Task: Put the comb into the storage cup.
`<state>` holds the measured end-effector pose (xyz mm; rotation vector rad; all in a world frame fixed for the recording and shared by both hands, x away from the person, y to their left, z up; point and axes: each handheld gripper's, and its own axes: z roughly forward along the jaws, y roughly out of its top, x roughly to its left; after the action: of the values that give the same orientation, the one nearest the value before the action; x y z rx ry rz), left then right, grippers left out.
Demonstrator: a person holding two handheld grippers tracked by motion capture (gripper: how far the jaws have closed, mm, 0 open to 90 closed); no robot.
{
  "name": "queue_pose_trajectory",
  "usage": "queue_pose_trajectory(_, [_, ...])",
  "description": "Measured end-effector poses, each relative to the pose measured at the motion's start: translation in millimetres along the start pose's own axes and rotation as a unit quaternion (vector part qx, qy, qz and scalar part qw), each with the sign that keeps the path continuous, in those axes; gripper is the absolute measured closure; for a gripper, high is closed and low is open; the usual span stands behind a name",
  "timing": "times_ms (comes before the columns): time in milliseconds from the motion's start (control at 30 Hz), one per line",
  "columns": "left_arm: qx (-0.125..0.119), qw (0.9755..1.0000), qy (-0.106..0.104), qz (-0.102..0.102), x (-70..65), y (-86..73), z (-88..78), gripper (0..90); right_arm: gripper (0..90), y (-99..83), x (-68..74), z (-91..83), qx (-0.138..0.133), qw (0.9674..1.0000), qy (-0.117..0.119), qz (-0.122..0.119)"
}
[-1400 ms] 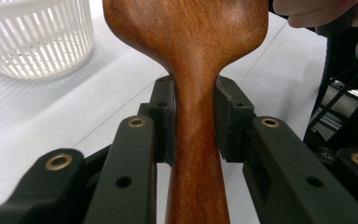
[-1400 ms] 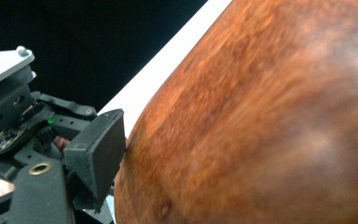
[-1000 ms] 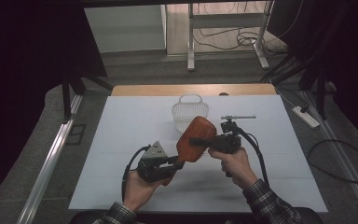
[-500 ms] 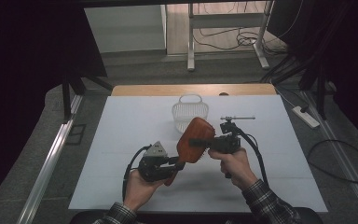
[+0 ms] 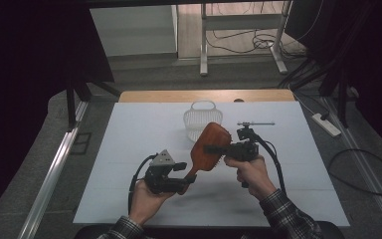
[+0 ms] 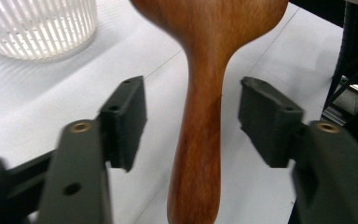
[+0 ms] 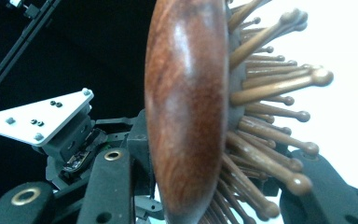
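Observation:
A wooden paddle hairbrush point(image 5: 210, 147) is held tilted above the white table point(image 5: 129, 149), its head up and to the right. My right gripper point(image 5: 220, 149) is shut on the head: in the right gripper view the rounded wooden back point(image 7: 186, 116) and the pins point(image 7: 270, 116) sit between its jaws point(image 7: 214, 182). My left gripper point(image 5: 183, 182) is at the handle's lower end. Its jaws have just been opening. In the left gripper view the handle point(image 6: 200, 154) stands between them point(image 6: 193, 105), with a gap on each side and neither pad touching it.
A white slatted basket point(image 5: 202, 118) stands at the table's far middle, just behind the brush, and appears as a basket point(image 6: 37, 23) at the top left of the left gripper view. A thin metal rod point(image 5: 256, 123) lies right of it. A power strip point(image 5: 326, 125) is on the floor at right.
The left gripper's jaws have spread away from the brush handle. Both hands and the brush stay where they were.

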<state>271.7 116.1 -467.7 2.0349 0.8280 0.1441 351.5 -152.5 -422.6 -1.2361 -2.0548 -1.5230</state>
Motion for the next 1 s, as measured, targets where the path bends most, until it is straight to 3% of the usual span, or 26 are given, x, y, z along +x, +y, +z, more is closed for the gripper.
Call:
queue_pose_trajectory(233, [0.003, 0.9999, 0.007, -0.011, 5.1, -4.3, -6.8, 24.7, 53.4, 5.9, -3.4, -3.1, -0.008, 1.0000, -0.004, 0.004])
queue_pose_trajectory(400, [-0.010, 0.9994, -0.011, -0.033, 11.3, -7.7, -14.1, 15.4, 53.4, 11.8, -6.0, -6.5, -0.017, 0.9998, -0.007, 0.007])
queue_pose_trajectory(567, [0.003, 0.9989, -0.012, -0.046, 16.9, -11.7, -19.9, 7.7, 53.4, 18.7, -8.1, -10.3, -0.026, 0.9995, -0.013, 0.008])
queue_pose_trajectory(900, [0.004, 0.9995, 0.006, -0.030, 18.8, -18.7, -27.8, 1.1, 53.4, 32.3, -7.5, -13.2, -0.039, 0.9990, -0.020, 0.005])
queue_pose_trajectory(1000, [0.000, 0.9992, 0.000, -0.039, 21.1, -21.5, -30.7, 0.0, 53.4, 36.7, -7.6, -13.5, -0.044, 0.9988, -0.020, 0.005])
